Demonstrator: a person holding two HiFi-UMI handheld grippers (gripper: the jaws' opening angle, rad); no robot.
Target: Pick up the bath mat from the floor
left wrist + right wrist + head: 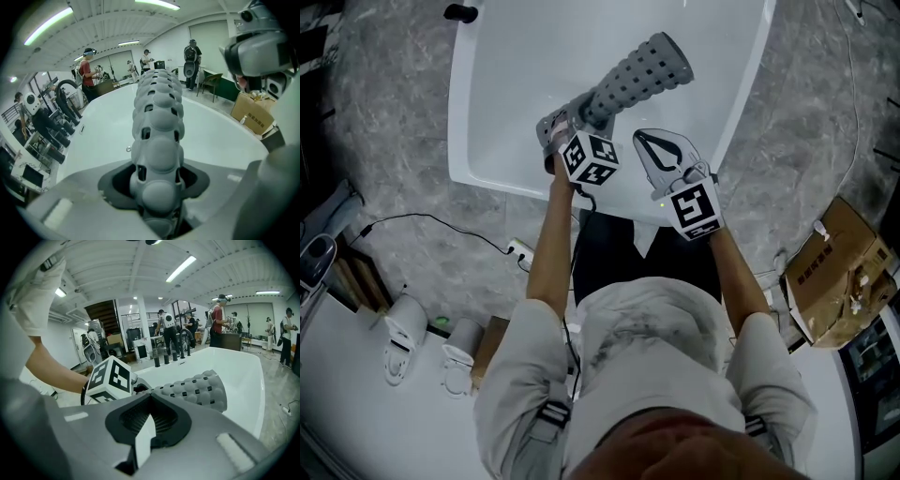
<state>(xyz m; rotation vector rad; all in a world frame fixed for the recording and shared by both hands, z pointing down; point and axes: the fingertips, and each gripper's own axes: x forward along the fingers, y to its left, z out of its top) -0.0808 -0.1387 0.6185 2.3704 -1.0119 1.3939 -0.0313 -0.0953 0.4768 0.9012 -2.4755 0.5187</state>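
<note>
The bath mat (637, 73) is grey, knobbly and full of holes, rolled into a tube. It sticks out over the white bathtub (511, 103), clear of the tub. My left gripper (564, 124) is shut on the roll's near end. In the left gripper view the bath mat (157, 117) runs straight away from the left gripper (157, 190), whose jaws clamp its base. My right gripper (643, 138) hangs just right of the roll with jaw tips together and nothing in them. In the right gripper view the right gripper (150, 397) is apart from the bath mat (197, 390), which lies behind it.
A black tap (461, 12) sits on the tub's far rim. On the marble floor lie a power strip with cable (518, 249), a cardboard box (842, 274) at right and white devices (403, 339) at lower left. Several people stand in the room behind (86, 72).
</note>
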